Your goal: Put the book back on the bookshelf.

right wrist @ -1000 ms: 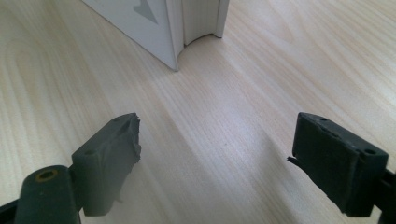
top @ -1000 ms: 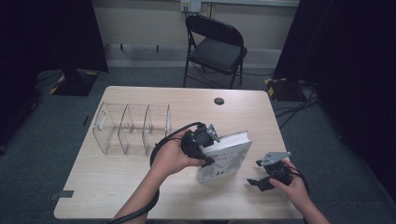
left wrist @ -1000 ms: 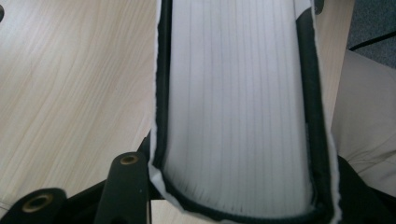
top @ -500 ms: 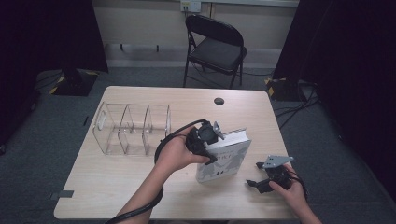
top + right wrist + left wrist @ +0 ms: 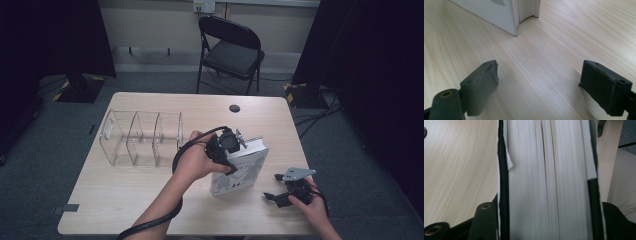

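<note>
A thick white-covered book (image 5: 242,172) stands tilted on its lower edge on the wooden table (image 5: 125,195), right of centre. My left gripper (image 5: 231,146) comes over its top from the left. In the left gripper view the page block (image 5: 549,182) lies between the two jaws of the left gripper (image 5: 547,157), and each jaw rests against a cover. These jaws have just been opening a little, with the book still between them. My right gripper (image 5: 272,186) rests low near the front right edge, open, with bare table between the fingers of the right gripper (image 5: 539,80). The book's corner (image 5: 506,17) lies beyond it.
A clear plastic organiser (image 5: 140,137) with several compartments stands at the left of the table. A small black round cap (image 5: 234,108) sits near the far edge. A black folding chair (image 5: 232,50) stands beyond the table. Cables trail off the front edge.
</note>
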Tool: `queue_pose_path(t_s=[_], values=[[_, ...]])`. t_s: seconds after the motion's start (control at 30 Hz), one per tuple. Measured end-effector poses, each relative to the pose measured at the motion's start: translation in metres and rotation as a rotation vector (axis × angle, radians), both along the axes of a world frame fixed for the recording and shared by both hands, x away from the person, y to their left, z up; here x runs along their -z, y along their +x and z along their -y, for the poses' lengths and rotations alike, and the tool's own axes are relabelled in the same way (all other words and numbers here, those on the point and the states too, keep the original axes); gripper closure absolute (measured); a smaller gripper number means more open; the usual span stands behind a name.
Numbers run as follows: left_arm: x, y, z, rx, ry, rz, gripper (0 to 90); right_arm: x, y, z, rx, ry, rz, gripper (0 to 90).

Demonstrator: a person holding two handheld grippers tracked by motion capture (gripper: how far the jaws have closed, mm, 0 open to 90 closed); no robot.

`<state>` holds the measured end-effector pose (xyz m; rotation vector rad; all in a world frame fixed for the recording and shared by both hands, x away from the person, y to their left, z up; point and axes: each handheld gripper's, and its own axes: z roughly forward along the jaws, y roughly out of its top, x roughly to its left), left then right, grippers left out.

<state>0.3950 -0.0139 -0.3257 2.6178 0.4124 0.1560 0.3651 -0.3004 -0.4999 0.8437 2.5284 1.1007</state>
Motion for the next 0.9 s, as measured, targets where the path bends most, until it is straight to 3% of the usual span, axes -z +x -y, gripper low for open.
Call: queue_pose_path(t_s=[0.17, 0.67, 0.9], values=[[0.001, 0.003, 0.007, -0.018, -0.016, -0.006, 42.5, 0.000, -0.001, 0.000, 0.001, -0.001, 0.000, 13.5], [0.001, 0.008, 0.016, -0.046, 0.022, -0.049, 40.3, 0.000, -0.001, 0.001, -0.003, -0.003, 0.000, 13.5], [-0.002, 0.005, 0.019, -0.028, 0.050, -0.059, 48.4, 0.000, -0.001, 0.001, -0.006, -0.002, 0.002, 13.6]])
